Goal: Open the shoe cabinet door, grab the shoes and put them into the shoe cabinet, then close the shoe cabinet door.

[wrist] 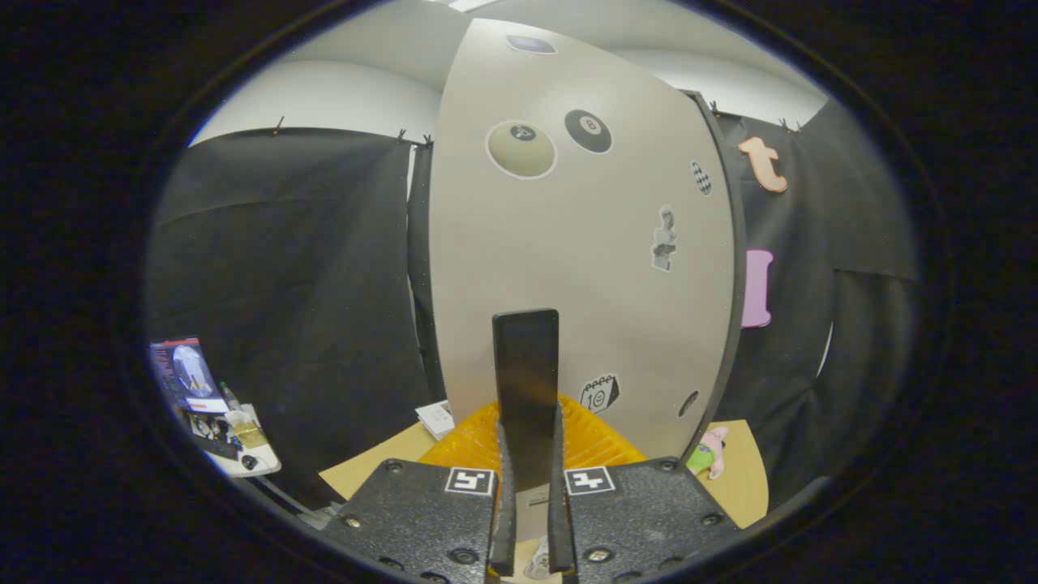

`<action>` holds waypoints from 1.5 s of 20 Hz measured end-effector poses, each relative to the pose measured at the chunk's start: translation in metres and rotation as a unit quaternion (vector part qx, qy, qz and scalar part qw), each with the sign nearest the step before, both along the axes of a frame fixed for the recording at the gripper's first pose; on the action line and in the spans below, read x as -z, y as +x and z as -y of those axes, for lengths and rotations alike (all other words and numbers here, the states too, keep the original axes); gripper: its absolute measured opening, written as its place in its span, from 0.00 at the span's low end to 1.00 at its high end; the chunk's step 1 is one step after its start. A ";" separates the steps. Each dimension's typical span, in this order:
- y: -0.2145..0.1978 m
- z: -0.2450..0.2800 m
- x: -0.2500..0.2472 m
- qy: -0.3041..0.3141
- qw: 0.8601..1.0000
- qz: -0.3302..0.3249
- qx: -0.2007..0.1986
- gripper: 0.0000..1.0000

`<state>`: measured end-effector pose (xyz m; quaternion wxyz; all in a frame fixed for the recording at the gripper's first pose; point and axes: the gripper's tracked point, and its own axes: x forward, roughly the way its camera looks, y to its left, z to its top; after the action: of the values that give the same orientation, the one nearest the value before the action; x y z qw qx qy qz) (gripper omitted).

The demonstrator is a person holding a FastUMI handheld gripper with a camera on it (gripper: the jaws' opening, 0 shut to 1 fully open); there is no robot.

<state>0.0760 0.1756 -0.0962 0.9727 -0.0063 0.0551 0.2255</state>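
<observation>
Because the cabinet door (568, 268) is held square ahead of the claw (527, 454), a push to swing it is judged to be under way. The claw's fingers are pressed nearly together, with nothing seen pinched. A yellow ribbed object (592, 442) lies on the counter (738, 478) at the door's foot, a plush toy (707, 454) at four o'clock. No shoes can be made out.

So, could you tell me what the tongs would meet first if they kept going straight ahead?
Most likely the cabinet door. The tongs are nearly closed, with a dark upright piece between them, and the door's pale face stands right beyond. Depth is hard to judge here.
</observation>
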 end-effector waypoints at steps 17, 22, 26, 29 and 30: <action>-0.008 0.120 -0.003 -0.017 0.986 0.020 0.164 0.04; -0.009 0.121 0.001 0.006 0.987 0.009 0.159 0.04; -0.009 0.126 0.001 -0.016 0.986 0.017 0.167 0.04; -0.026 0.133 0.003 -0.026 0.986 0.019 0.161 0.06; -0.027 0.136 0.004 -0.030 0.986 0.022 0.162 0.11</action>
<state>0.0486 0.0397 -0.0999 0.9966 -0.0318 0.0410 0.0633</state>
